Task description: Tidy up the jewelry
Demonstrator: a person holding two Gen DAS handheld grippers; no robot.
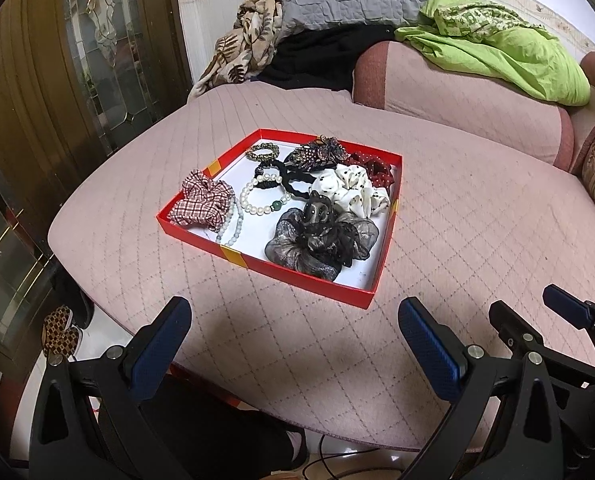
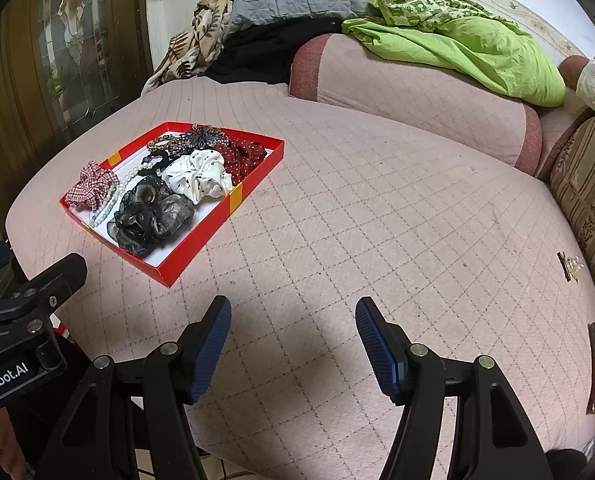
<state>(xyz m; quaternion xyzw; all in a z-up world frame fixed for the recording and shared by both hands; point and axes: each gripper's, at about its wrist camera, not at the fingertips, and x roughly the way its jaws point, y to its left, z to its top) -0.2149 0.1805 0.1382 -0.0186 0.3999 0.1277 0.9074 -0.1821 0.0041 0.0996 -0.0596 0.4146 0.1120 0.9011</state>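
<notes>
— Left gripper (image 1: 293, 342) and right gripper (image 2: 293, 342)?
— I see both spread, pinching nothing, over bare quilt (image 2: 377, 220).
— Jewelry?
— In the red tray (image 1: 329, 294); hair clip (image 2: 571, 266) lies well apart.

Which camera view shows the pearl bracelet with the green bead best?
The left wrist view: the pearl bracelet lies open in the red box, its whole loop and green bead visible. In the right wrist view only a few pearls show, partly hidden by the scrunchies.
</notes>
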